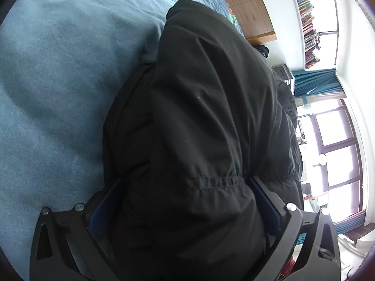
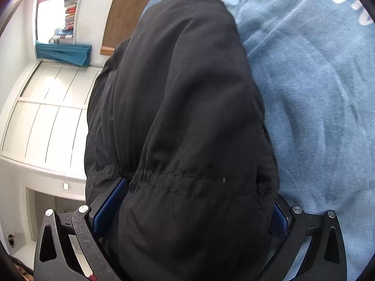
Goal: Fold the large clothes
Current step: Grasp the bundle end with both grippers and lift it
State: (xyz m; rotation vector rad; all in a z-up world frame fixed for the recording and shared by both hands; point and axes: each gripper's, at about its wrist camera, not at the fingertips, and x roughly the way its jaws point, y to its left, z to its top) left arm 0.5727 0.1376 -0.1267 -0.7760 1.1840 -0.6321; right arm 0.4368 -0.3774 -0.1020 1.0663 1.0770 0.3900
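- Jacket point(image 1: 206, 121), black and padded, hangs from both grippers over the blue bedspread point(image 1: 58, 89).
- Writing: white letters on the bedspread at the right wrist view's edge, too cut off to read; book spines point(image 1: 307, 16) too small.
- Left gripper point(image 1: 185, 201): blue pads wide apart, clamped on a thick bunch of jacket at the elastic seam.
- Right gripper point(image 2: 196, 206): same, wide and clamped on jacket.

Black jacket point(image 1: 211, 117): matt woven cloth, smooth, puckered along elastic seam. Bedspread point(image 1: 58, 82): soft blue cloth, slightly fuzzy nap. Left gripper point(image 1: 185, 201): matt black plastic frame, shiny metal screws; pads point(image 1: 105, 208) blue, textured (probably rubber). Headboard point(image 2: 124, 7): matt wood grain.
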